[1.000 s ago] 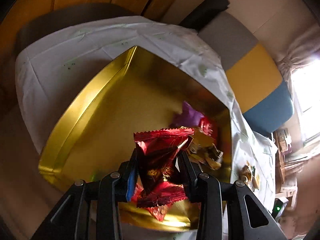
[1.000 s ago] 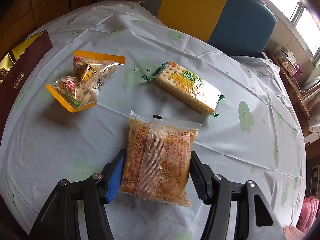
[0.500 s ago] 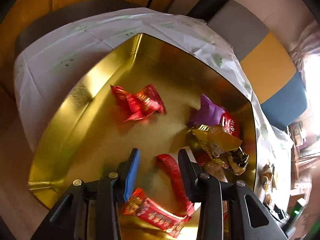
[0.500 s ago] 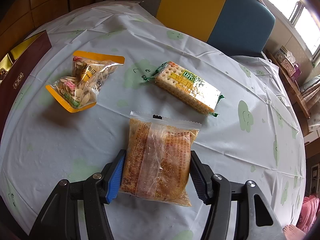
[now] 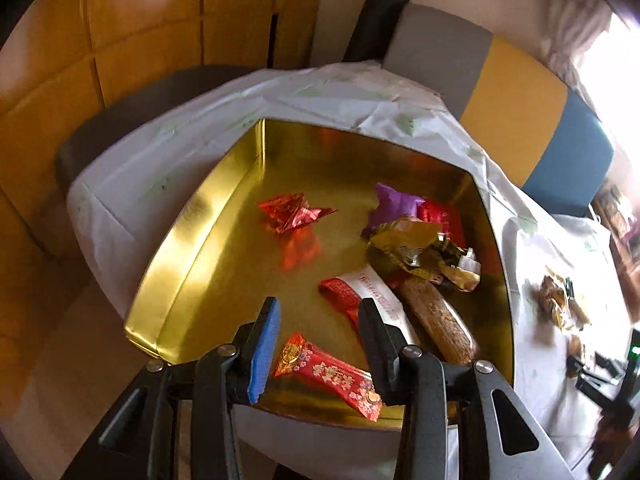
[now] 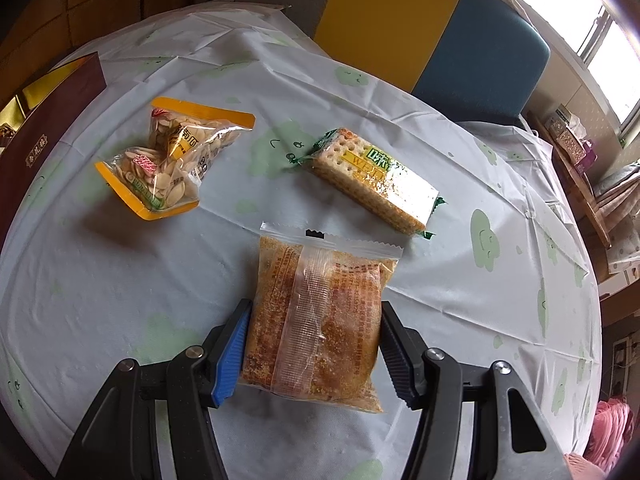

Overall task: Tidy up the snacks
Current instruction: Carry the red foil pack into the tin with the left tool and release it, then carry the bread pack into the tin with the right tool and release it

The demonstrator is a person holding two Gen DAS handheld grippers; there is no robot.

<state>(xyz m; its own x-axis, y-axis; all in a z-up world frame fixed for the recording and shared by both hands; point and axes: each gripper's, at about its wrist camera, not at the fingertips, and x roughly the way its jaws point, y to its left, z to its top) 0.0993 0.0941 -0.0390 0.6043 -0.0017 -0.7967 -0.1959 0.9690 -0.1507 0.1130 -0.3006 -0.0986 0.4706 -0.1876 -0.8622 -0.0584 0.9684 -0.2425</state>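
My left gripper is open and empty above the near edge of a gold tin tray. In the tray lie a crumpled red foil candy, a purple wrapper, a gold wrapper, a brown bar, a red-and-white packet and a flowered red packet. My right gripper is shut on a clear orange snack pack, held over the table. A seed bag and a cracker pack lie beyond it.
A round table with a white cloud-print cloth carries everything. The tray's dark red outer wall shows at the left of the right wrist view. A grey, yellow and blue bench stands behind the table. More snacks lie right of the tray.
My left gripper opened and dropped the red foil candy into the tray, then pulled back and up. My right gripper has stayed still, holding the orange pack.
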